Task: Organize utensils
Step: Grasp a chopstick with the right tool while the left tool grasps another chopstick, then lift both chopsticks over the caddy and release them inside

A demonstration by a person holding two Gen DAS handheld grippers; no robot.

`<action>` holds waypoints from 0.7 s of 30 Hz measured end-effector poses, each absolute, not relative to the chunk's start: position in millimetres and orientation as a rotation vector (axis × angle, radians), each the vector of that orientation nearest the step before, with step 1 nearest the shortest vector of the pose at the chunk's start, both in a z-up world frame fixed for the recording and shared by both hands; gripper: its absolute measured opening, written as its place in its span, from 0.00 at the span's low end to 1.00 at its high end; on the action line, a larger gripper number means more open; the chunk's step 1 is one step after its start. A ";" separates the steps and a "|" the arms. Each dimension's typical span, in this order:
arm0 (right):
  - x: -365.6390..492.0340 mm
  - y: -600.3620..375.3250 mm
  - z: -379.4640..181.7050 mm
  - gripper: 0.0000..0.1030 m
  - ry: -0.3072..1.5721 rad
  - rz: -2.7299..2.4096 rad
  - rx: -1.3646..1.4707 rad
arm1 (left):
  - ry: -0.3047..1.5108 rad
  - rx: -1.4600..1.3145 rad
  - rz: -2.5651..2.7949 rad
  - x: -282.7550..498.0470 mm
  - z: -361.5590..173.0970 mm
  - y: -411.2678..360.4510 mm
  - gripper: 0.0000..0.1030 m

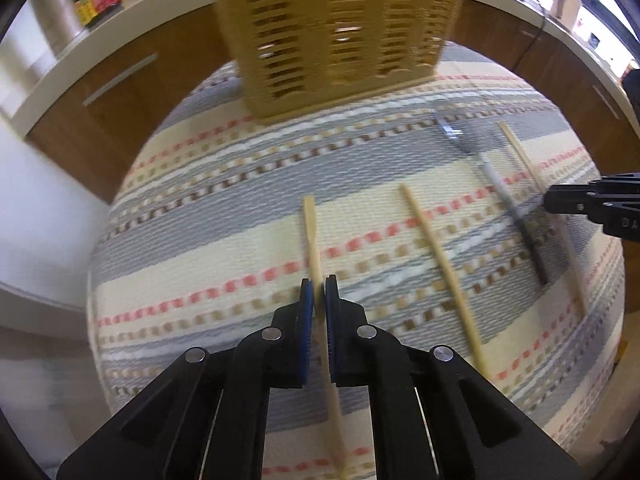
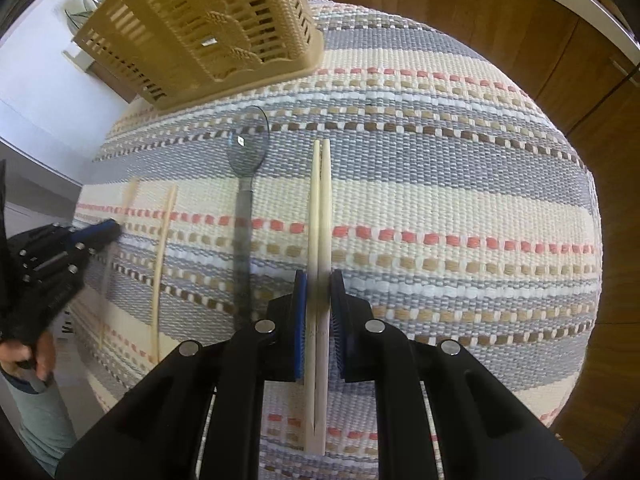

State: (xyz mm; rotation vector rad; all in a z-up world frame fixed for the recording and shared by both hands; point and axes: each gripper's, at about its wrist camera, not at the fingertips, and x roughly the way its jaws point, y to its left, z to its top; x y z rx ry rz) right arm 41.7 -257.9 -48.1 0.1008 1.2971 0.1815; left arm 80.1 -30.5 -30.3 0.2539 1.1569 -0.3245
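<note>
I see the woven striped mat (image 2: 440, 200) filling both frames, with the slatted tan plastic basket (image 2: 200, 28) at upper left in the right view. A translucent grey spoon (image 2: 244, 184) lies left of centre. My right gripper (image 2: 319, 292) pinches a smooth pale chopstick pair (image 2: 321, 200); my left gripper (image 1: 319, 294) clamps one bamboo chopstick (image 1: 311, 232) at lower centre.

Bright daylight, fisheye-bent edges, left view motion-blurred, right view sharper.
</note>
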 end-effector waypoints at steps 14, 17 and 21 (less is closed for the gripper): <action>46.2 -242.5 -53.6 0.10 1.315 0.185 0.065 | 1.261 0.330 -0.398 84.3 -35.8 -5.0 0.24; 46.9 -243.4 -54.3 0.10 1.324 0.206 0.093 | 1.242 0.407 -0.381 80.8 -35.7 -17.5 0.04; 45.0 -246.6 -51.1 0.10 1.291 0.237 0.134 | 1.183 0.372 -0.380 76.1 -25.3 -22.0 0.04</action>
